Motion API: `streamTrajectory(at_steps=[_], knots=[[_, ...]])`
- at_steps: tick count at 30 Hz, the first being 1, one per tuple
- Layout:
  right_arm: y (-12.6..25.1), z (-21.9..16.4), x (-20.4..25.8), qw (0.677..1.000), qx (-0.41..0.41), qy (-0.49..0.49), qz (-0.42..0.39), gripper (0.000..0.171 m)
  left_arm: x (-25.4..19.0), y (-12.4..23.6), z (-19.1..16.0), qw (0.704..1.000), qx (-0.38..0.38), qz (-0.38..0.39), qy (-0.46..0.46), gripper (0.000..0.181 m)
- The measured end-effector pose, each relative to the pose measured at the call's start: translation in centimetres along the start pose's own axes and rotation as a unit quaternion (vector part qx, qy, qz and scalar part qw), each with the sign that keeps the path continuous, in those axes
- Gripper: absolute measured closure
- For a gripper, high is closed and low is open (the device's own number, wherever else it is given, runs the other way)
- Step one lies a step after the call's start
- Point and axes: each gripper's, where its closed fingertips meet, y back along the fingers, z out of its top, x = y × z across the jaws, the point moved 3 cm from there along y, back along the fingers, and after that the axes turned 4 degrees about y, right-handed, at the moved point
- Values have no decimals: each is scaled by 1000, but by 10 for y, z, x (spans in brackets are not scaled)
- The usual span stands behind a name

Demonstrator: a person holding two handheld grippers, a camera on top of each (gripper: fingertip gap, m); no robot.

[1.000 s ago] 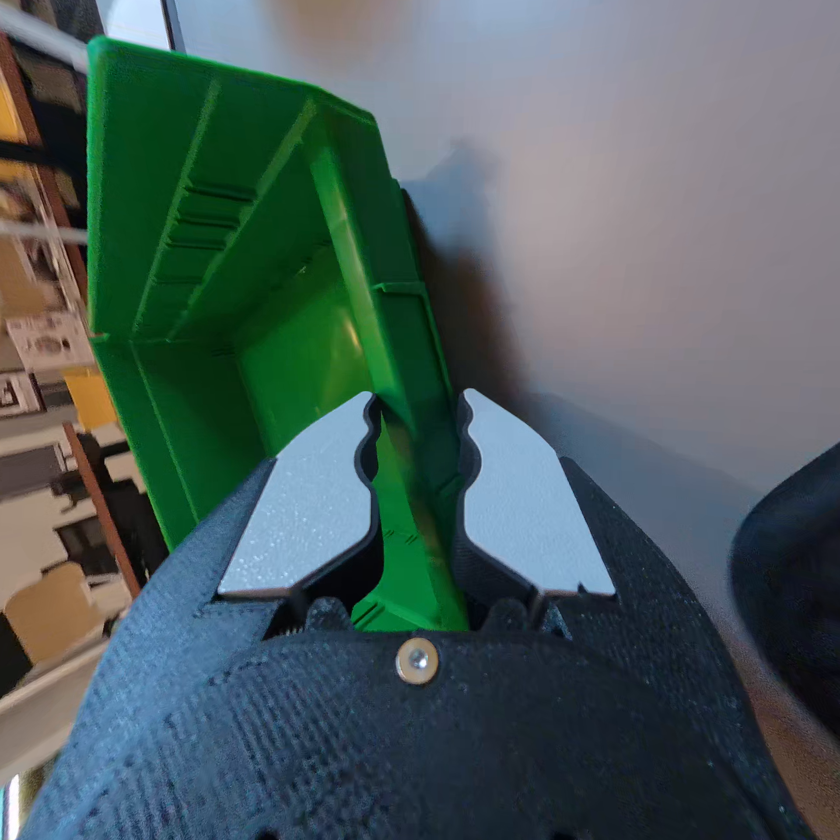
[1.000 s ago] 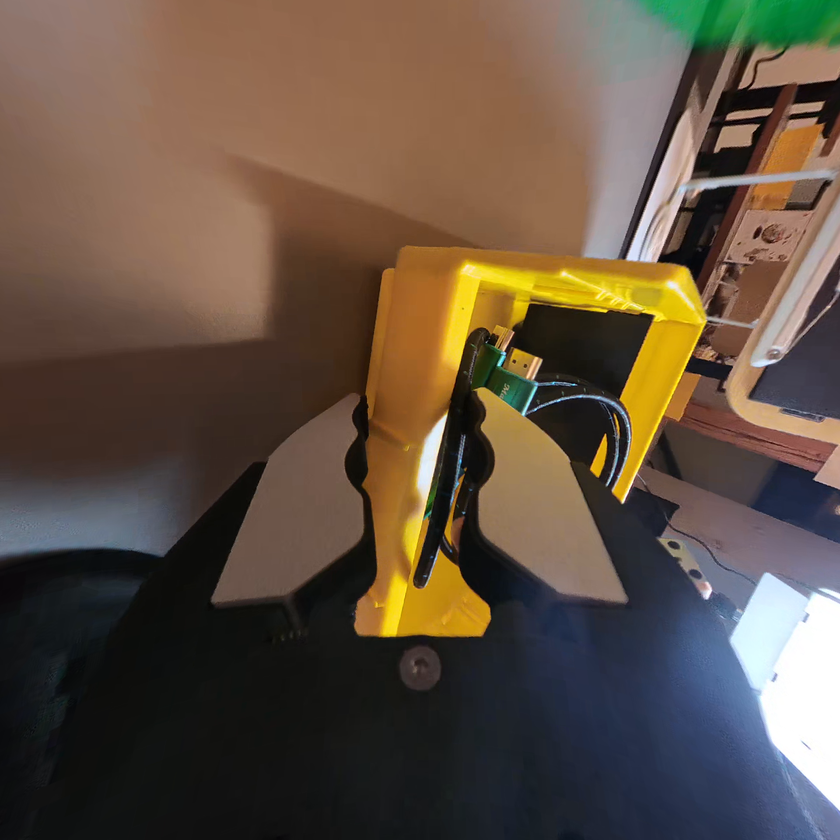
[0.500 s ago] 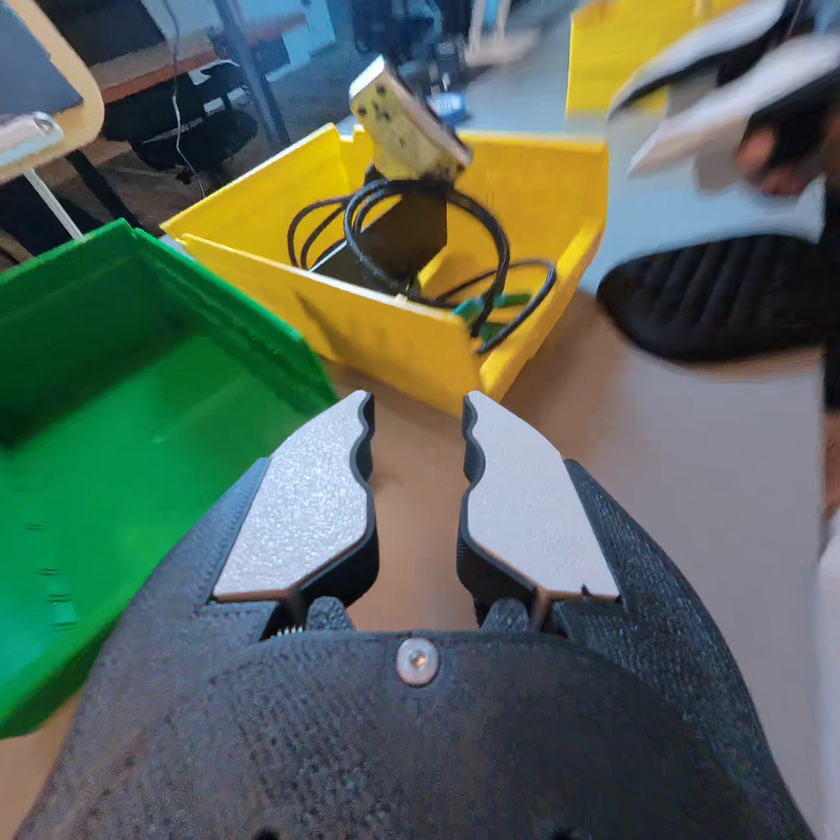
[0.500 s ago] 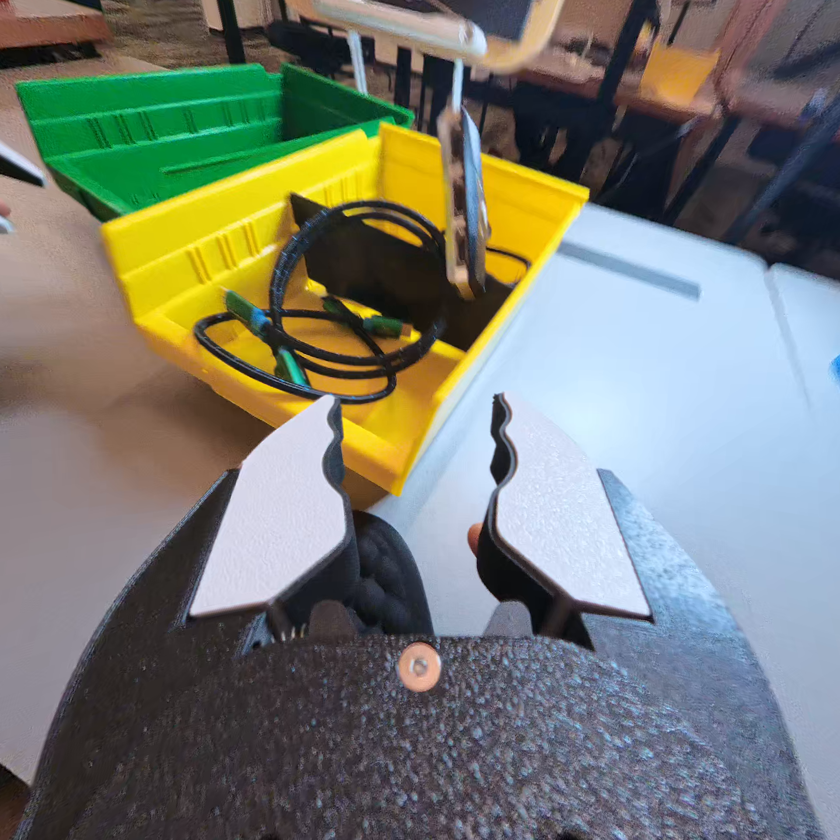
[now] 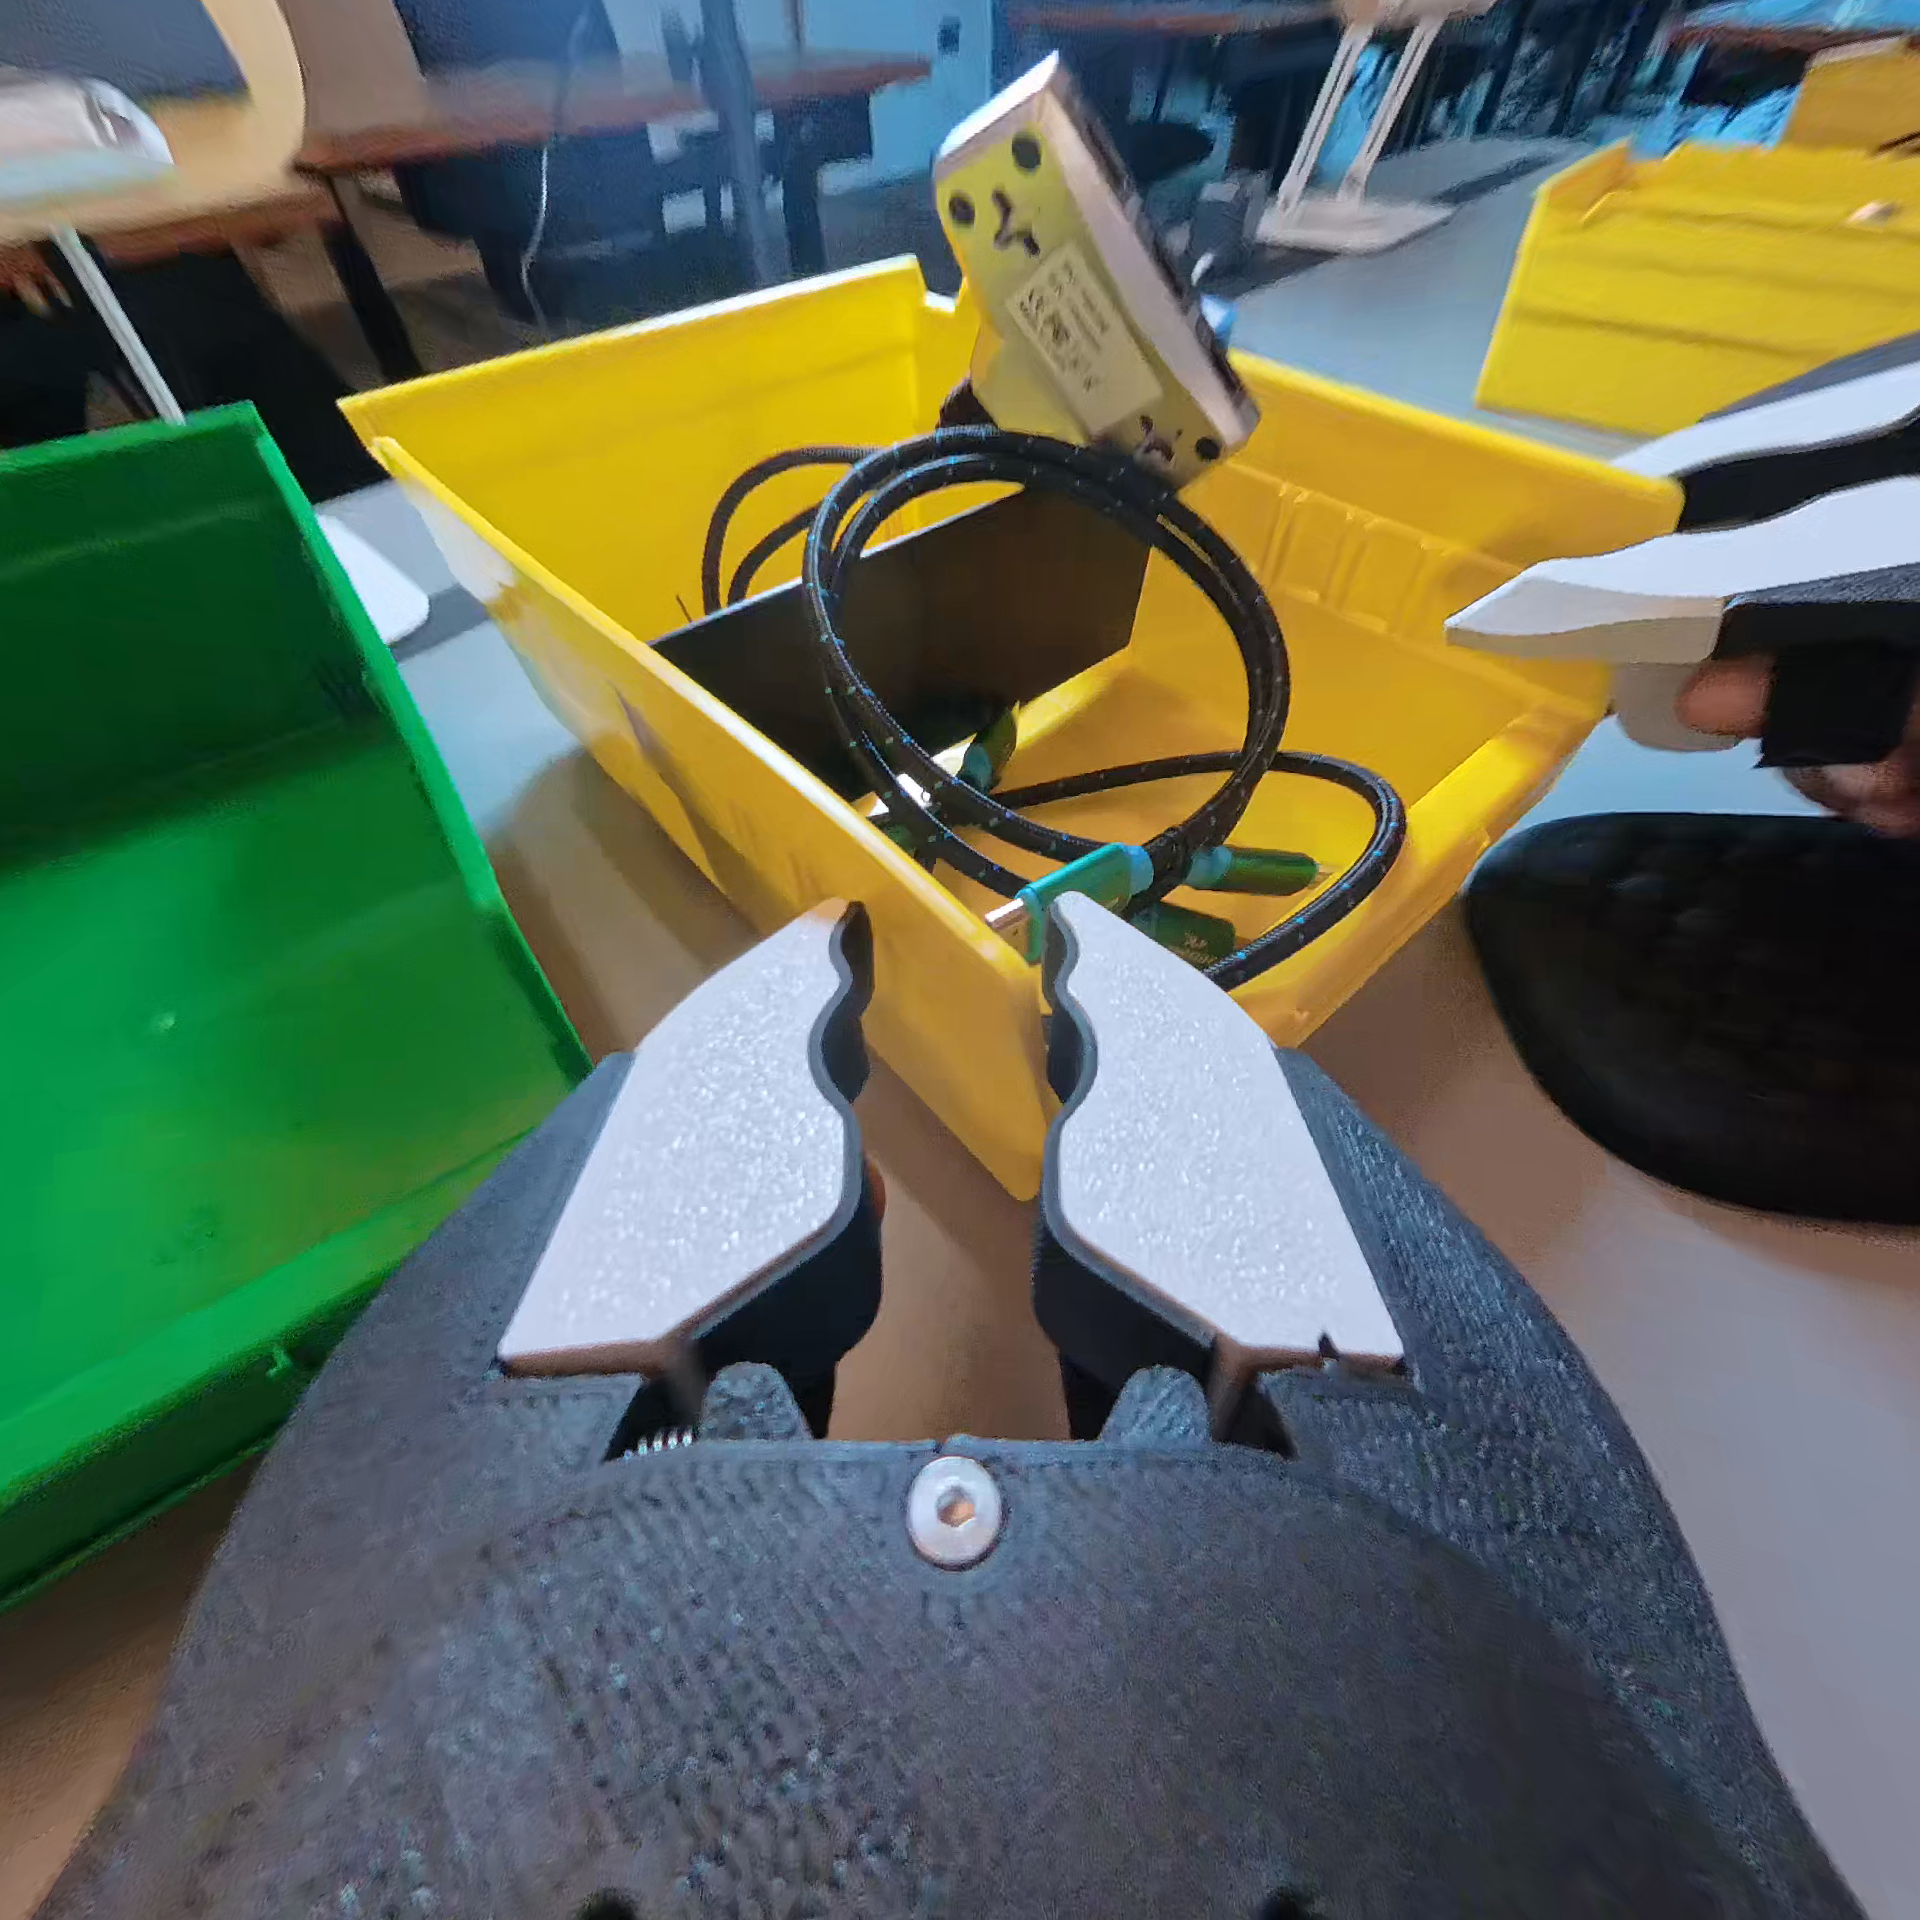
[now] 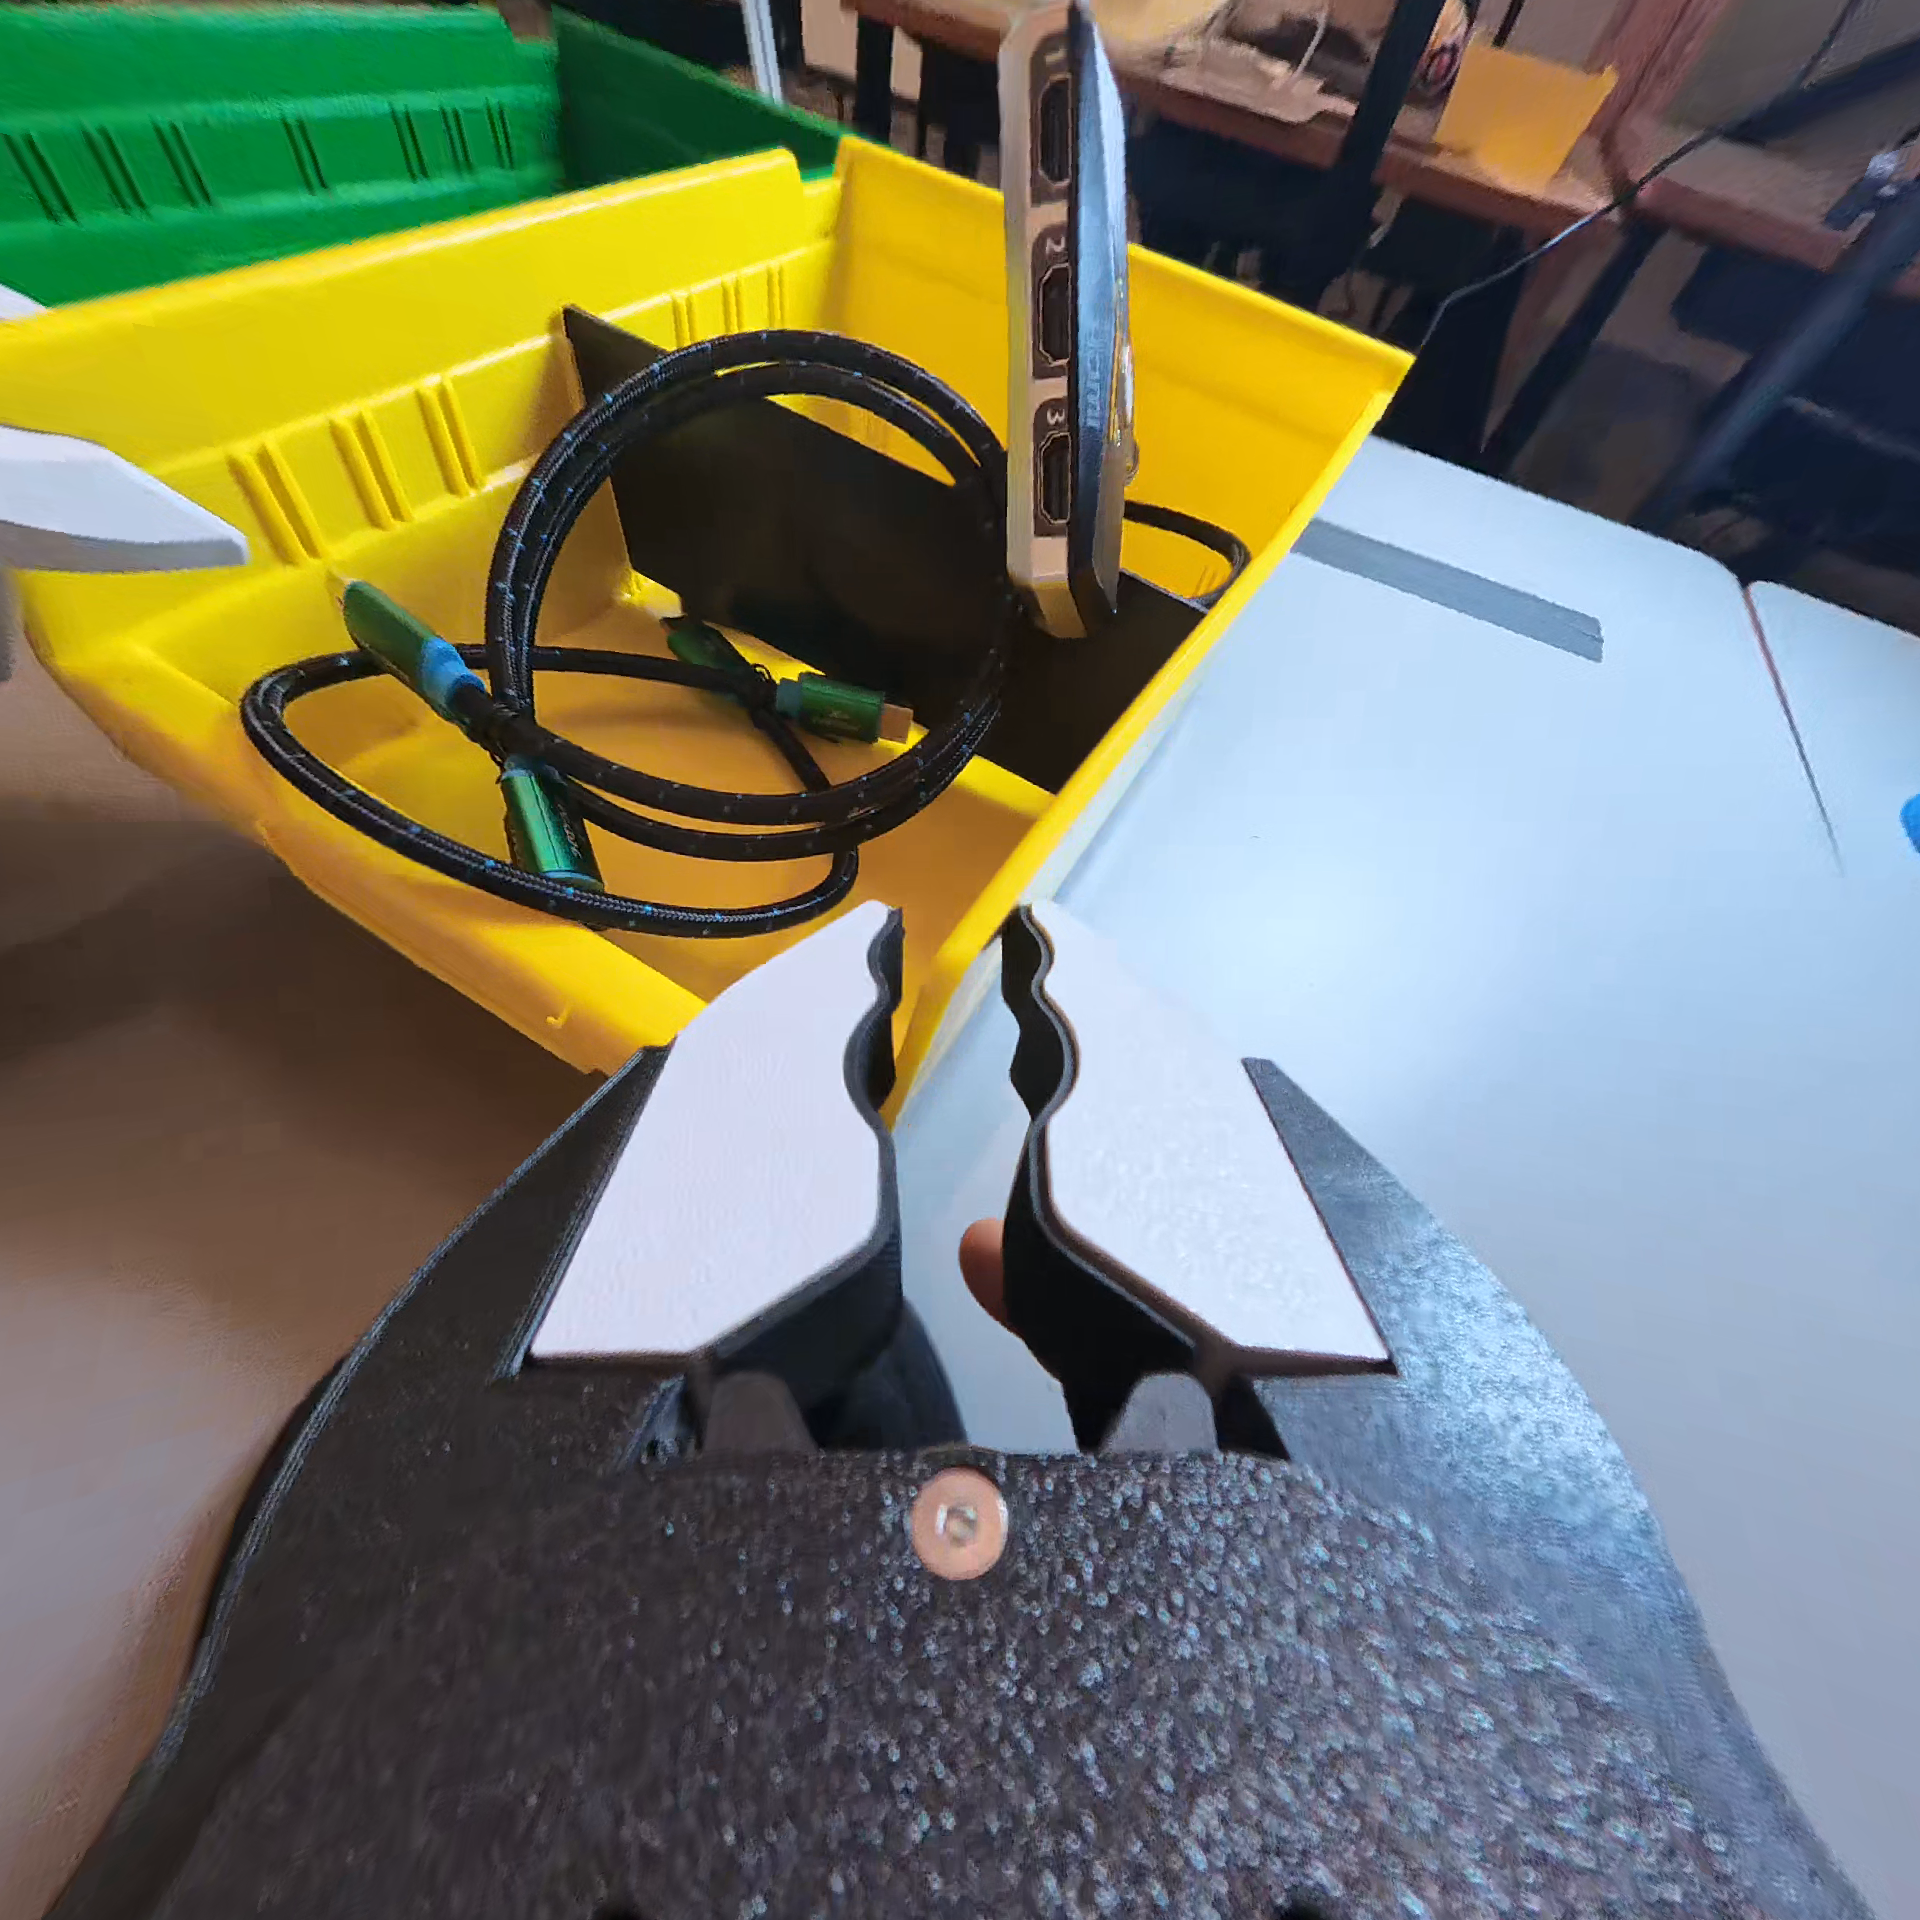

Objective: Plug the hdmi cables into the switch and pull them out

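Both grippers hover just short of the yellow bin [image 5: 665, 488], and nothing is plugged in yet. The left gripper [image 5: 951, 925] has its fingers a moderate gap apart with nothing between them, tips right at the bin's near wall. The right gripper [image 6: 951, 925] is slightly parted too, empty, poised over the bin's near right corner where it meets the grey table [image 6: 1455, 883]; a fingertip [image 6: 982, 1262] of the person shows behind its fingers. In the left wrist view the right gripper also shows at the far right edge, empty as well. Inside the bin, the switch [image 6: 1065, 332] stands on end in the far compartment behind a black divider [image 6: 810, 540], its row of ports facing the right gripper, and every port I can see looks unoccupied. The black braided cables [image 6: 727, 790] lie coiled in the near compartment, loops leaning up over the divider, with green plugs [image 6: 545, 821] loose on the bin floor; one plug with a blue band [image 5: 1081, 873] rests just beyond the left fingertips. A green bin [image 5: 208, 883] sits to the left, with nothing visible inside. So by my reading this is the very start: no cable gripped, none inserted, and all the plugging and the pulling out lie ahead. The first job looks to be grabbing a plug and steadying that switch.
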Motion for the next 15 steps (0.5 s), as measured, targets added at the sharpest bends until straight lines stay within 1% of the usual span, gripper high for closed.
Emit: streamTrajectory(at_steps=[3,6,8,11,15], knots=[[26,12,11,999,-36,25,-27,153,-14,24,18,998,-35,15,-49,151],[55,47,26,994,-86,61,-25,152,-20,63,45,993,-81,33,-74,153],[66,72,42,990,-116,80,-14,152,-18,94,60,990,-103,53,-85,153],[71,105,74,982,-163,91,20,152,-8,142,71,986,-111,84,-92,153],[54,141,125,970,-209,92,80,153,19,206,69,982,-89,128,-104,151]])
